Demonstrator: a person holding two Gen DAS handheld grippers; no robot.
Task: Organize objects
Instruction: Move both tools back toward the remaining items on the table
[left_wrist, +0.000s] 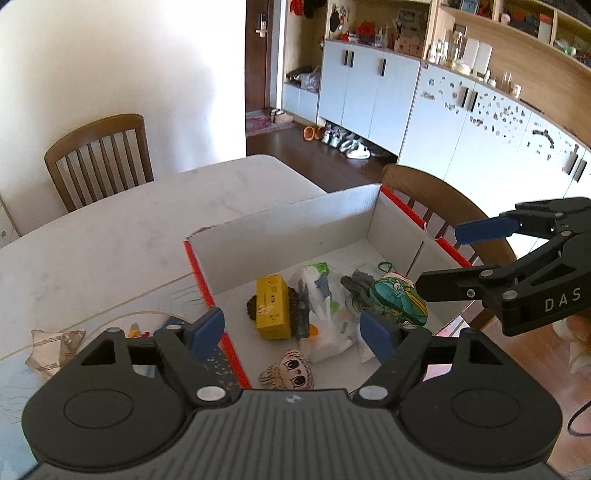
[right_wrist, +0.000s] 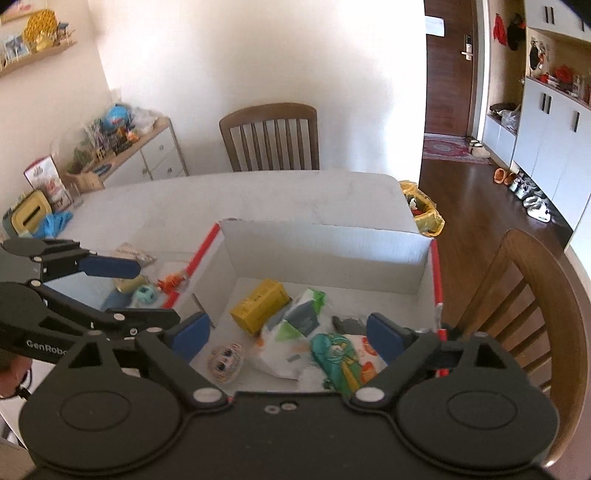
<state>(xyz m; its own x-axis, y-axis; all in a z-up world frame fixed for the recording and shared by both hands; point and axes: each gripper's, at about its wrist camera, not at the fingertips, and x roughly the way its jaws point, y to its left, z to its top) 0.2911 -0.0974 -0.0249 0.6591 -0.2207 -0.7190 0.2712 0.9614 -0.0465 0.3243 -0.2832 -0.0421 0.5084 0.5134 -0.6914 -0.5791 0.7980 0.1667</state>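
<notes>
Both claws hover above the open cardboard box (left_wrist: 295, 218), and neither holds anything: the left claw (left_wrist: 293, 328) stands with its blue pads wide apart, and the right claw (right_wrist: 290, 332) likewise gapes over the box's contents. Already in the box lie a yellow carton (left_wrist: 272, 308), a white plastic bag (left_wrist: 325, 317), a green pouch (left_wrist: 399, 301) and a small doll face (left_wrist: 288, 373). What remains to be sorted, as far as I can judge, sits outside the box's red-edged left wall: in the right wrist view, a small orange toy (right_wrist: 170, 282) and a pale teal toy (right_wrist: 144, 294) lie on the worktop (right_wrist: 258, 195) at the middle left of the frame, just beside that wall. These lie on the left claw's side; in that same view, it reaches in from the left edge directly above them. So the left claw looks nearer, and the coming pick would call for a swing away from the box, towards the lower left of its own frame, where the toys are half hidden behind its finger.
</notes>
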